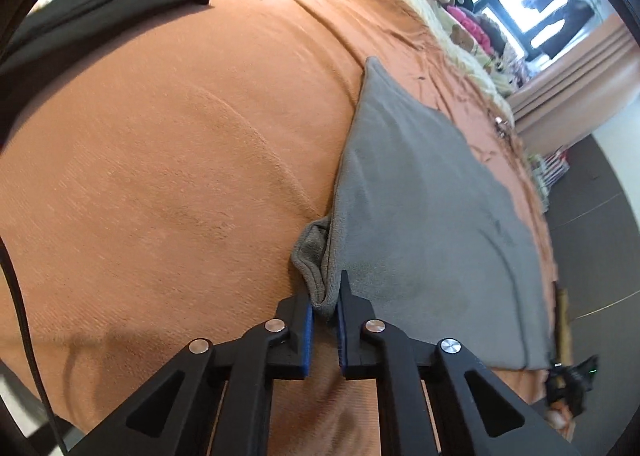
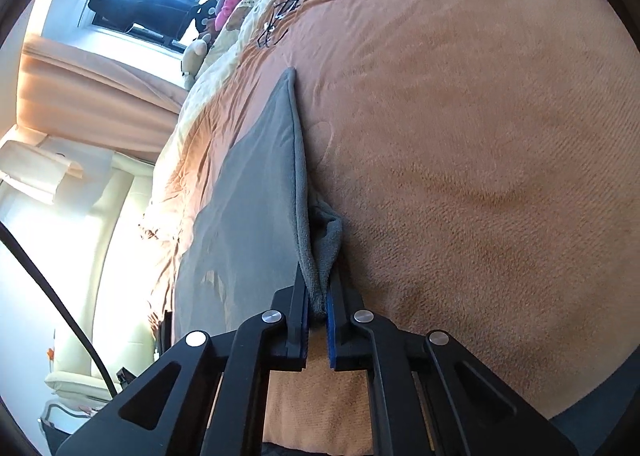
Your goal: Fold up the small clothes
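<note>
Soft grey fleece cloth (image 1: 420, 195) lies flat on the orange plush bed cover (image 1: 160, 175), toward one edge of the bed. Your left gripper (image 1: 325, 310) is clamped on a bunched corner; your right gripper (image 2: 318, 306) is pinched on another corner. Judged light, limp and slightly grippy: hold hems, lift both corners together, or it will sag.

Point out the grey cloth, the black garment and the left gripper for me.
grey cloth (image 1: 432, 191), left wrist view, on its flat middle.
black garment (image 1: 80, 11), left wrist view, on its folded top near the upper left.
left gripper (image 1: 325, 310), left wrist view, midway between the fingertips, pinched on the cloth's corner.
</note>
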The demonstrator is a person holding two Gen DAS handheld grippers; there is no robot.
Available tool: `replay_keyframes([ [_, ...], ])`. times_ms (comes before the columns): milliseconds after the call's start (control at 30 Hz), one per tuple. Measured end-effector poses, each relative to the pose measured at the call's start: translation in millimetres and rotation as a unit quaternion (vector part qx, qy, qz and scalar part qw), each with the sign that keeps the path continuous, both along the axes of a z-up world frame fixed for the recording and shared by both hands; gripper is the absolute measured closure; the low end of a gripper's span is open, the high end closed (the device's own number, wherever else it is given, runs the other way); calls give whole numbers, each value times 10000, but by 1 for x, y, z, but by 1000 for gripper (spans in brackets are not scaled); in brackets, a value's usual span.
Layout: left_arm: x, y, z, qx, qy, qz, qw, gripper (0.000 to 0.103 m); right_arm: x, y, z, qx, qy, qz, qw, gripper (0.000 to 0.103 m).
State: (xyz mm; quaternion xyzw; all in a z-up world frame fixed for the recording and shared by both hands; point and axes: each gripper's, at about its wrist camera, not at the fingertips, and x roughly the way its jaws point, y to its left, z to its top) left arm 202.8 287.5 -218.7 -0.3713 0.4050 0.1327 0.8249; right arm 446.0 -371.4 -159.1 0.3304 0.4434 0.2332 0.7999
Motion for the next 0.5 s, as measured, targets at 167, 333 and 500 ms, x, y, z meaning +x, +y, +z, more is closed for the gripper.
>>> replay_keyframes([
  [167, 0, -3, 16, 213, -4, 114, 9997, 97, -9, -1, 24, -153, -214, -72, 9996, 101],
  [333, -11, -4, 36, 213, -175, 118, 9996, 97, -26, 2, 46, -304, -410, 8, 9987, 101],
  [500, -33, -7, 45, -15, -291, 125, 9995, 97, -43, -5, 52, -391, -416, 4, 9984, 101],
])
